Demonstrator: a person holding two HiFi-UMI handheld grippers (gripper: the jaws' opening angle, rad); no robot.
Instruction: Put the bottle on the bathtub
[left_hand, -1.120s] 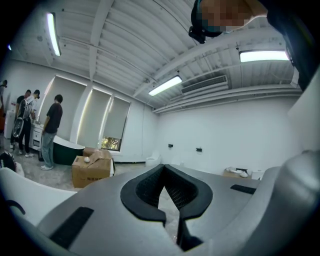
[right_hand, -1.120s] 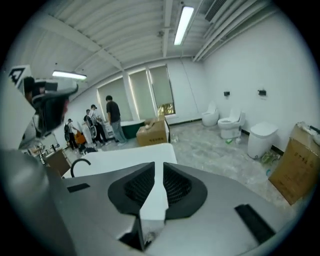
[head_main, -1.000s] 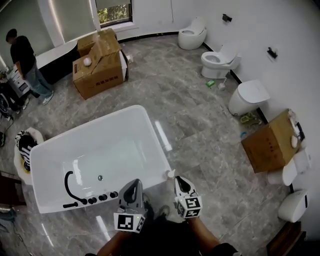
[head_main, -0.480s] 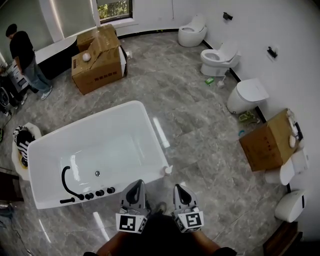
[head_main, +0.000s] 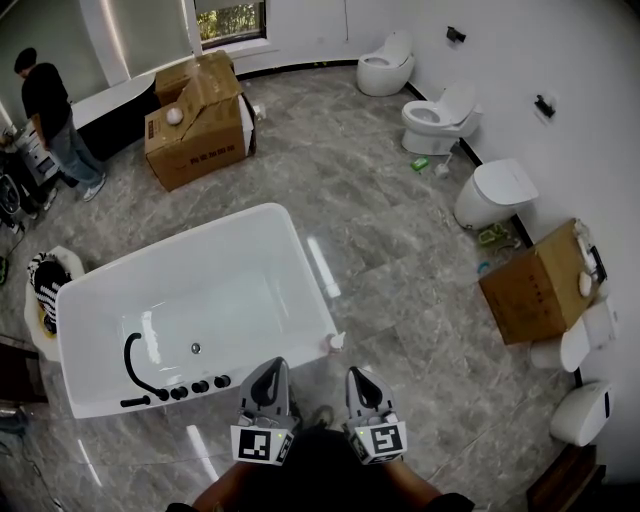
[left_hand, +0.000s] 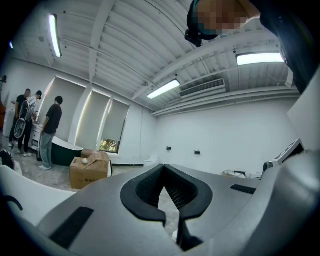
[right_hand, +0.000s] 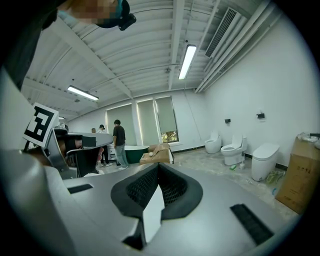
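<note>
**Left gripper (head_main: 271, 366) and right gripper (head_main: 356, 372) pressed together, empty**

Hovering side by side at 6 o'clock in head view. Facing bottle (head_main: 337, 342) standing on bathtub (head_main: 305, 265) corner rim, at 11 o'clock from right gripper, apart.

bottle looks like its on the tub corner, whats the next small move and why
Probably just draw the right gripper away and stop: the bottle stands on the bathtub rim corner, and both it and the left gripper are shut, empty.

left tool (head_main: 270, 368) and right tool (head_main: 360, 376) held side by side, jaws apparently shut.
</note>
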